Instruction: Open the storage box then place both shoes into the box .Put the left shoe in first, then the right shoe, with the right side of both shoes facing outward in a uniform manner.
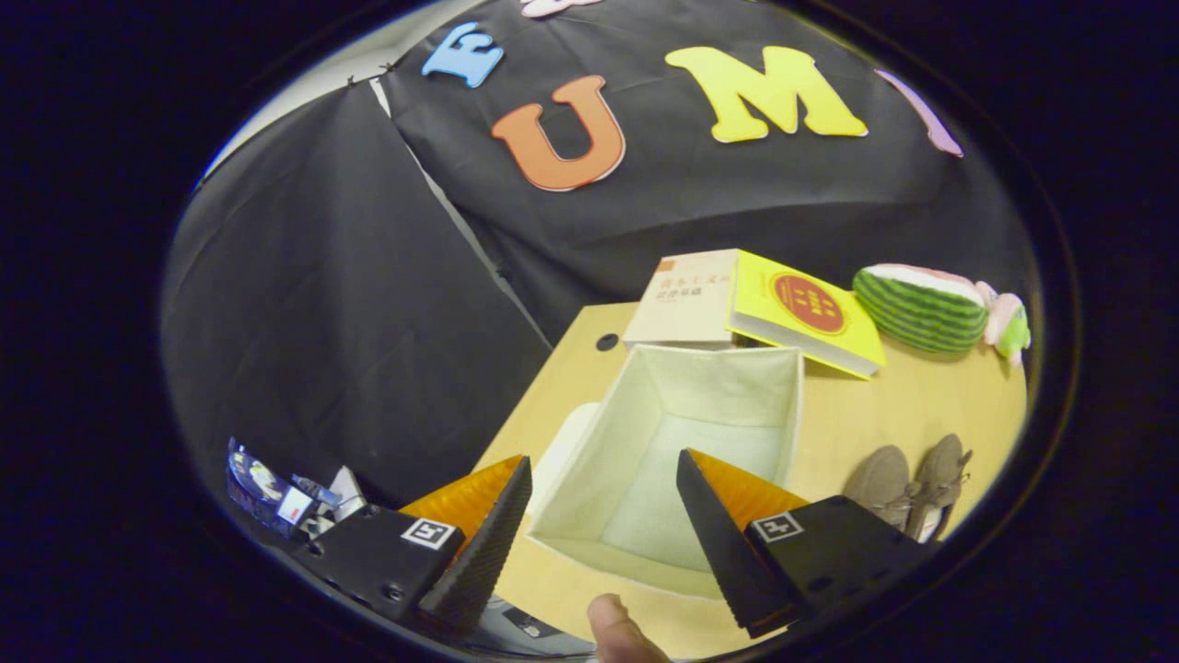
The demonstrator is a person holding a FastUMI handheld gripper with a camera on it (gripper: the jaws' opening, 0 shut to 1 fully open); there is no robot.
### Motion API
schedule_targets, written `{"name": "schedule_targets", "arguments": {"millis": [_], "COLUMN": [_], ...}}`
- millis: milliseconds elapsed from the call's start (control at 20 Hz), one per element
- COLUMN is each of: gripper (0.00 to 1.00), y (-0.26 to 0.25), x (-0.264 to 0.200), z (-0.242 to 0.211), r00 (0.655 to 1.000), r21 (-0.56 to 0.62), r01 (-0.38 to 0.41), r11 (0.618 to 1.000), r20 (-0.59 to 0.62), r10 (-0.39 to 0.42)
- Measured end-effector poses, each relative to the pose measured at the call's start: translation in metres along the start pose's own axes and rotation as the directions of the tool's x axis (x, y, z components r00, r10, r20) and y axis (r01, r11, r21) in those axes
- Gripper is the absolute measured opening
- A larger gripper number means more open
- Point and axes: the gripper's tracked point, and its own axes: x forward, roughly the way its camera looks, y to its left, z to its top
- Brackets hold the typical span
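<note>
Open cream fabric storage box [682, 442] on the wooden table [903, 405], gripper [603, 516] spread empty above it; pair of tan shoes [907, 483] right of box, left shoe apparently next to grasp.

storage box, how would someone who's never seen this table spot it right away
On the wooden table in front of the black booth wall, look just ahead of the gripper, whose open jaws hold nothing. The storage box is there, a pale square fabric bin, open and empty, with two books behind it and the shoes beside it. It is the only hollow container there.
</note>
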Motion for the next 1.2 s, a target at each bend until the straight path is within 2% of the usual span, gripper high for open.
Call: {"name": "schedule_targets", "arguments": {"millis": [250, 500, 750, 1050, 1150, 1200], "gripper": [1.00, 1.00, 1.00, 1.00, 0.96, 0.89], "y": [-0.075, -0.151, -0.204, -0.268, -0.276, -0.277], "x": [-0.024, -0.036, -0.049, -0.057, -0.051, -0.048], "z": [-0.025, -0.053, -0.084, -0.123, -0.131, -0.136], "r00": [0.988, 0.946, 0.909, 0.823, 0.819, 0.817], "r21": [-0.001, -0.039, -0.023, -0.075, -0.081, -0.068], "r01": [0.129, 0.276, 0.340, 0.446, 0.435, 0.429], "r11": [0.992, 0.960, 0.940, 0.892, 0.897, 0.901], "r20": [-0.080, -0.163, -0.250, -0.357, -0.378, -0.395], "r10": [-0.129, -0.279, -0.334, -0.442, -0.432, -0.419]}}
